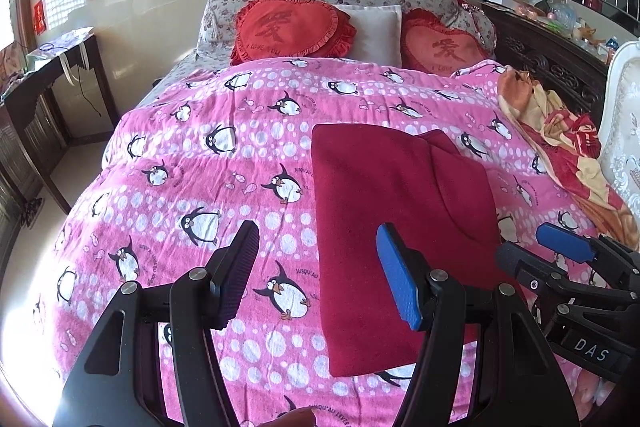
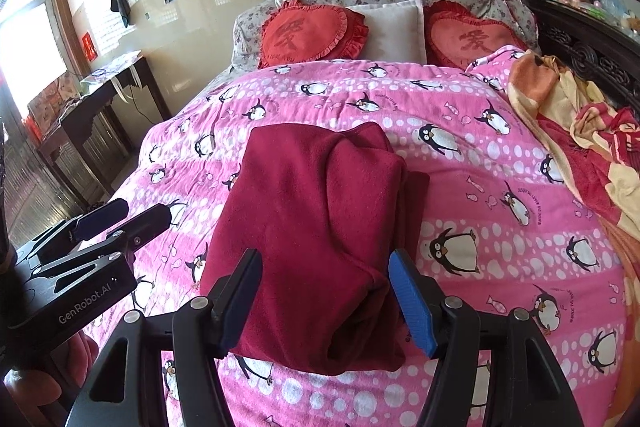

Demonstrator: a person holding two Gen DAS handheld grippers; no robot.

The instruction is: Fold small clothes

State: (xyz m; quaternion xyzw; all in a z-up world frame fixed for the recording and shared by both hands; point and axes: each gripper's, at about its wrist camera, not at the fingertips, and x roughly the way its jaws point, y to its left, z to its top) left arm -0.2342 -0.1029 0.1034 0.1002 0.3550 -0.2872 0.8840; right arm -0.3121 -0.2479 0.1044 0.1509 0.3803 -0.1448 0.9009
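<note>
A dark red garment lies folded into a long rectangle on the pink penguin quilt; it also shows in the right wrist view. My left gripper is open and empty, just above the quilt at the garment's near left edge. My right gripper is open and empty, hovering over the garment's near end. Each gripper shows in the other's view: the right one at the right, the left one at the left.
Two red heart cushions and a white pillow lie at the bed's head. An orange and red blanket is bunched along the right side. A dark wooden table stands left of the bed.
</note>
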